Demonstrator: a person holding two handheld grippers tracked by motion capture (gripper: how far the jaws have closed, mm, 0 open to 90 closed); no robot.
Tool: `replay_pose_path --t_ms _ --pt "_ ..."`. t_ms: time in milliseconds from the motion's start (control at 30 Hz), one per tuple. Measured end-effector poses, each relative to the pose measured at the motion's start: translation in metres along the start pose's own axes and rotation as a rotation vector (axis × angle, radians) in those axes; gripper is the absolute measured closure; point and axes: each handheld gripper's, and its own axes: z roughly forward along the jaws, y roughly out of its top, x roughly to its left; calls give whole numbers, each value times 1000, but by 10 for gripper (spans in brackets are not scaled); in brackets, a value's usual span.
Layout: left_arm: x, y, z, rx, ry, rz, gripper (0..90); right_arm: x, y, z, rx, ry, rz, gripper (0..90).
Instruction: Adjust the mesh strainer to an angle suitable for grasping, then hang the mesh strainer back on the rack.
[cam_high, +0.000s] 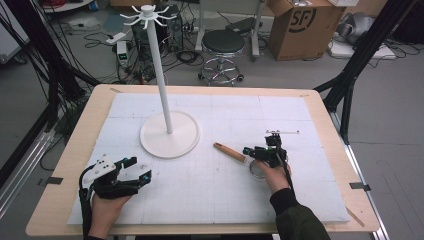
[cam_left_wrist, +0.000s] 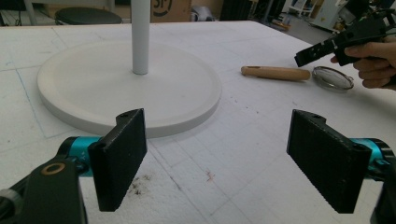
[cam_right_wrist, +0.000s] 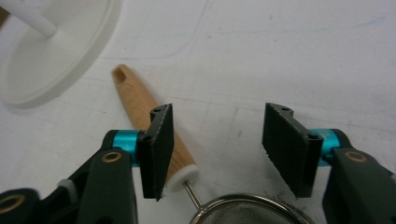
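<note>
Nearest the lens in the right gripper view, the right gripper has its two black jaws spread apart with nothing between the pads; the left jaw stands just beside the wooden handle of a small strainer, and whether that pad brushes the wood is hard to tell from this angle. The handle lies flat on the white foam mat, its slotted end pointing toward the stand, its white-capped end joined by a thin wire to the strainer's mesh bowl, whose rim lies at the bottom edge under the gripper. From the high view the right gripper sits over the strainer, held by the person's right hand, with the handle running up and left toward the round base of a white rack. The rack's pole rises upright from the base to a crown of short hooks. The left gripper rests low at the near left of the mat, well apart from the strainer, its jaws wide and empty. In the left gripper view those pads frame bare mat, with the base just ahead and the strainer farther off to the right. The mat covers most of the wooden table.
</note>
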Motion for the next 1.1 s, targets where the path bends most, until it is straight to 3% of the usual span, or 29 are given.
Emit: replay_pose_path --t_ms 167,333,700,1100 --pt "0 0 0 3 1 -3 206 3 1 -2 -22 67 -16 413" --pt "0 0 0 2 0 -4 206 7 1 1 -5 123 -46 398" --pt "0 0 1 3 -1 -1 206 12 1 6 36 144 -82 394" --pt "0 0 1 4 -2 -2 207 17 13 15 152 136 -131 422"
